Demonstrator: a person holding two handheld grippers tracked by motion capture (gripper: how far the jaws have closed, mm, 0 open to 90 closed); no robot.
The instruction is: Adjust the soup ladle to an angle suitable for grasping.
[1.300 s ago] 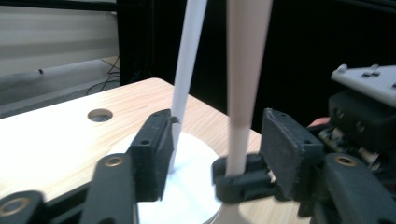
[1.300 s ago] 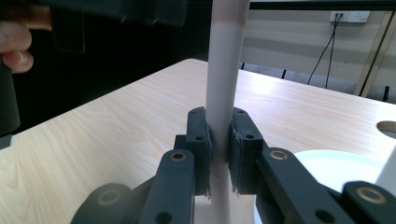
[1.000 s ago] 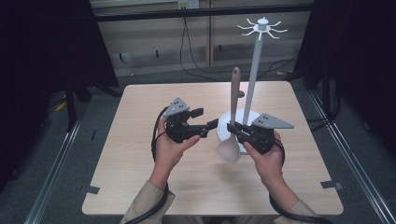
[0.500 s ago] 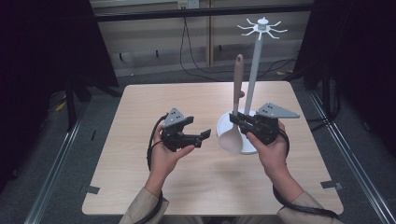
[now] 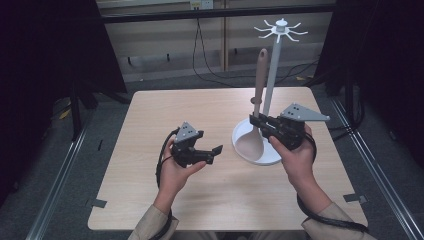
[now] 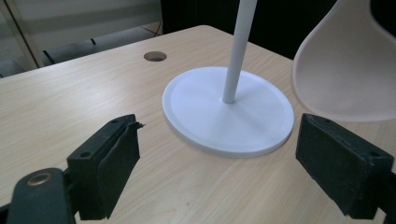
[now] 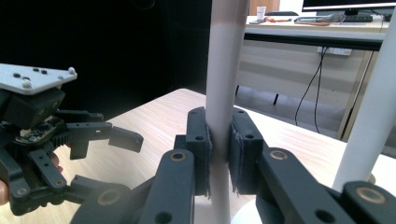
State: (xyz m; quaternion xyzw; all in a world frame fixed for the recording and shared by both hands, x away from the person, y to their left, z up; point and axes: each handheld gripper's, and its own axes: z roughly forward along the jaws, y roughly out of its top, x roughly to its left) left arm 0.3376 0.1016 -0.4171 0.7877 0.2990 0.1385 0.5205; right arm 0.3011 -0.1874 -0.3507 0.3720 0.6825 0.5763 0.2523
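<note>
Counter (image 5: 150,200): pale wood, dark room.
Spoon (image 5: 258,95): stiff, light, slippery; grip mid-handle.
Right tool (image 5: 260,121): clamped on spoon handle.
Left tool (image 5: 216,152): wide open, empty.

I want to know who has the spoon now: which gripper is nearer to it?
Right. The right gripper is shut on the spoon, clamping its handle and holding it upright over the stand base. The left gripper is open, apart from the spoon, off to its left above the table.

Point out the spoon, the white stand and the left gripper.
spoon (image 5: 251,142): high view, on its bowl.
white stand (image 6: 229,112): left gripper view, on its round base.
left gripper (image 5: 216,152): high view, between its open jaws.
</note>
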